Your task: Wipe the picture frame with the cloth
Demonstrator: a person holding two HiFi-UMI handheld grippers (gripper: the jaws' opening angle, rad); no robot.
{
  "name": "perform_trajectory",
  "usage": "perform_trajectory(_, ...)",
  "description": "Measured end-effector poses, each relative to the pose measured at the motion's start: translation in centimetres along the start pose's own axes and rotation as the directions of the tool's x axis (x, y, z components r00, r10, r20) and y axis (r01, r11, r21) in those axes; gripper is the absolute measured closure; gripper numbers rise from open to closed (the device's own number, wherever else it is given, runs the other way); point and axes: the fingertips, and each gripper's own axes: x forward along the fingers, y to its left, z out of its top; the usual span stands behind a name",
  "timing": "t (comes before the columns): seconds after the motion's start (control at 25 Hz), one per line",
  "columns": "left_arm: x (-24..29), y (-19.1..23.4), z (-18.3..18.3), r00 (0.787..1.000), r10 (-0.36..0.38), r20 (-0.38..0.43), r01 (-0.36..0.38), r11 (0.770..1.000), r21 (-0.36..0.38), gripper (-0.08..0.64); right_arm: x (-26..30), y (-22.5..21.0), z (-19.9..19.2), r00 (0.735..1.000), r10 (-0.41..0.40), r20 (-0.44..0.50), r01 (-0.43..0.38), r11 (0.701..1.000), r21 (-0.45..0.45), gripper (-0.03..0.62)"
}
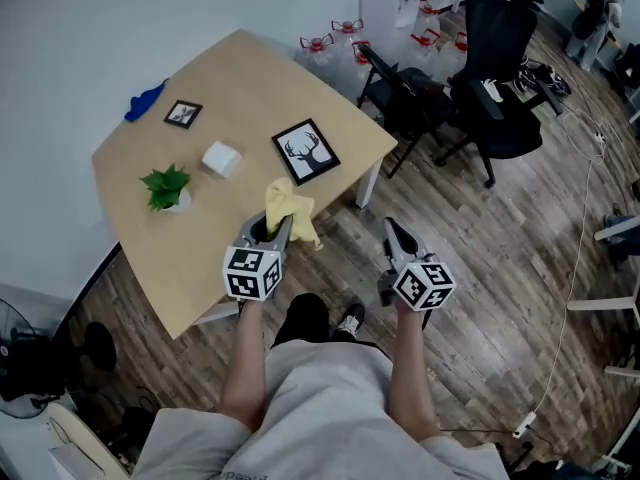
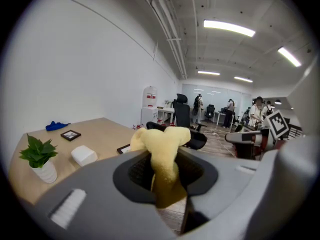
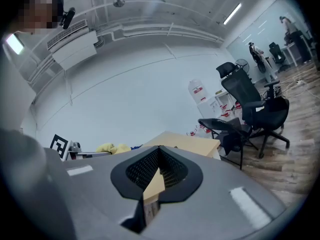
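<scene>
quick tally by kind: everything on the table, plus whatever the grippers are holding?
Picture frames: 2 (small frame, deer frame)
Cloths: 2 (blue cloth, yellow cloth clamped in the left gripper)
Potted plant: 1
White box: 1
Total: 6

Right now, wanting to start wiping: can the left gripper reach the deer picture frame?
Probably yes: the left gripper, shut on the cloth, hovers at the table edge, with only bare tabletop between it and the picture frame.
</scene>
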Motion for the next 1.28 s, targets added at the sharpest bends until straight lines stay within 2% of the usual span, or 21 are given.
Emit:
perform_trajectory(0.2, 0.4, 2.5, -1.7, 0.998, 0.053, -0.027, -0.054, 0.997, -0.051, 0.410, 3.3, -0.1, -1.7, 0.997, 0.040, -0.072, -0.041, 0.999, -0.016, 0.591)
perform_trajectory(0.36, 1.9, 5.5, -3.1, 0.996, 0.070, -0.053, -0.074, 0.994, -0.080, 0.410, 6.9, -0.7, -3.1, 0.996, 0.020, -0.082, -0.026, 0.997, -0.075, 0.591)
perform_trajectory(0.48, 4.5, 7.3, -2.9, 0.997, 0.065, -0.048, -0.070, 0.992, -0.103, 0.410, 10.2, -2.1, -2.7, 0.995, 0.026, -0.100, -0.031, 0.998, -0.050, 0.591)
perform_trajectory(0.56, 6.2, 8.5, -2.7, 0.997, 0.066, -0.050, -0.072, 0.989, -0.126, 0.410, 12.4, -2.7, -2.8, 0.988, 0.043, -0.149, -0.050, 0.998, -0.041, 0.591)
perform_trajectory(0.8, 11.7, 12.5, -3.5, 0.993, 0.061, -0.101, -0.079, 0.980, -0.182, 0.410, 20.3, -3.8, -4.2, 0.941, 0.103, -0.322, -0.142, 0.985, -0.101, 0.591)
perform_trajectory(1.0, 15.5, 14.5, -5.0, 0.989, 0.047, -0.142, -0.079, 0.972, -0.223, 0.410, 26.5, -6.1, -4.7, 0.901, 0.087, -0.426, -0.182, 0.965, -0.189, 0.591)
perform_trajectory(1.28, 18.2, 18.0, -4.9, 0.985, 0.048, -0.165, -0.085, 0.970, -0.227, 0.410, 34.6, -7.1, -9.0, 0.811, 0.049, -0.583, -0.261, 0.922, -0.285, 0.589)
